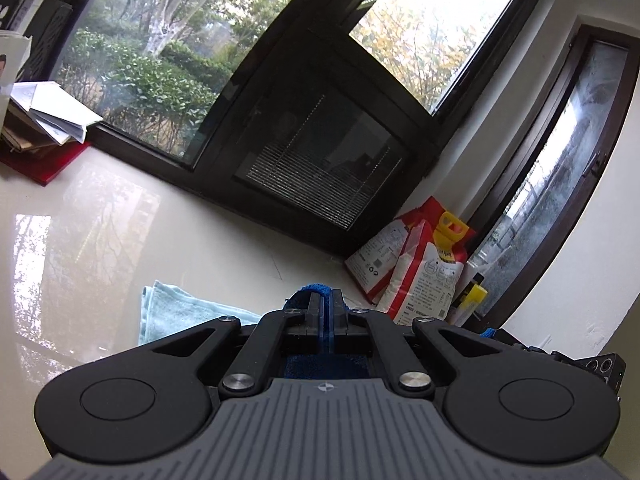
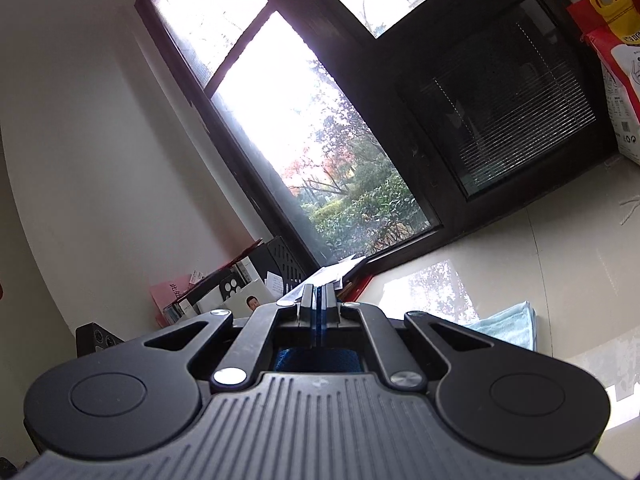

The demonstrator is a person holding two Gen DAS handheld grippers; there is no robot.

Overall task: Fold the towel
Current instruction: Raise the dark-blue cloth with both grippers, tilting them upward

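Gripping blue towel (image 1: 316,290) | hand-held grippers: 2 | light-blue towel (image 1: 168,312): 1

Both tools look alike. The left claw (image 1: 326,300) fills the lower half of its frame: matte black linkage arms, two round black discs at lower left and lower right, silver screw heads at the pivots, and a grey ribbed plate at bottom centre bearing a small cross mark. The right claw (image 2: 320,294) shows the same black arms, silver screws and grey ribbed plate.
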